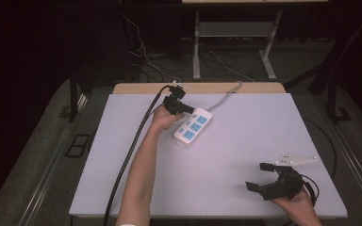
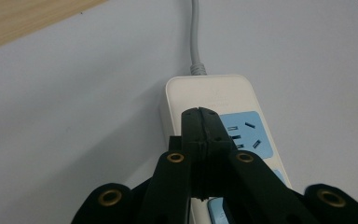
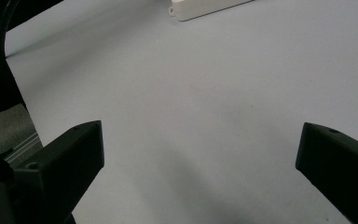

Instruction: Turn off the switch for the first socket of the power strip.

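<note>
Fingers [image 2: 200, 135] pressed together over power strip [image 1: 193, 127] — lying diagonally, cord end far-right.

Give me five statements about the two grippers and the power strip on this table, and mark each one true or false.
1. The left gripper has its jaws pressed together above the power strip. True.
2. The right gripper is clamped on the strip's cord. False: its jaws stand wide apart over bare table, near the front right corner.
3. The power strip has blue socket panels. True.
4. The strip's grey cord runs toward the person. False: it leads away to the table's far edge.
5. A plug sits in one of the sockets. False: the sockets in view are empty.
</note>
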The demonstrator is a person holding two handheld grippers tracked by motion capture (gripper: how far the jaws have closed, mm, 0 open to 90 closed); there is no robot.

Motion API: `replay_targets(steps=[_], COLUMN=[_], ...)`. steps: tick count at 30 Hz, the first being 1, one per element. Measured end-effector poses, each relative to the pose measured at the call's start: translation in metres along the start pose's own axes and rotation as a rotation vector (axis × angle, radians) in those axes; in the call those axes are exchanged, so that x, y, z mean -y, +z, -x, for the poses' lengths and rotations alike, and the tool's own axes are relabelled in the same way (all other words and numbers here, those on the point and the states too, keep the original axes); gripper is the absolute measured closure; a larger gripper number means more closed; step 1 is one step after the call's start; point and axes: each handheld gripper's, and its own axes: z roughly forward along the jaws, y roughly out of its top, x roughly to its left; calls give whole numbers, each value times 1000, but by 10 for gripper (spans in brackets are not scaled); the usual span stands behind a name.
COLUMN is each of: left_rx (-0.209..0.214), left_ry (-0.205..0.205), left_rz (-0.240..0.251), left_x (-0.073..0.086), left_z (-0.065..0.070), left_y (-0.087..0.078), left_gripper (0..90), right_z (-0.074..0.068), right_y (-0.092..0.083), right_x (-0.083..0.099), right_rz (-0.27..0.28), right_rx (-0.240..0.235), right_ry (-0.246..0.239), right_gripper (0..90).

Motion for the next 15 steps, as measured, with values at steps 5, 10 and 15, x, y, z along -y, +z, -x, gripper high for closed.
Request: replay_targets(steps=[5, 10, 15], left_rx=[3, 15, 13], left_ry=[-5, -1, -6], left_rz=[-6, 1, -2], left_x=[2, 5, 5], left_z=[0, 2, 4], left_y=[7, 11, 12], left_gripper=[893, 895, 896], right_z=[0, 1, 1], right_y=[0, -1, 0], right_x=[0, 0, 0], right_rz=[-2, -1, -5], right_rx=[1, 6, 8], right_ry=[3, 2, 3], right_gripper=[8, 8, 8])
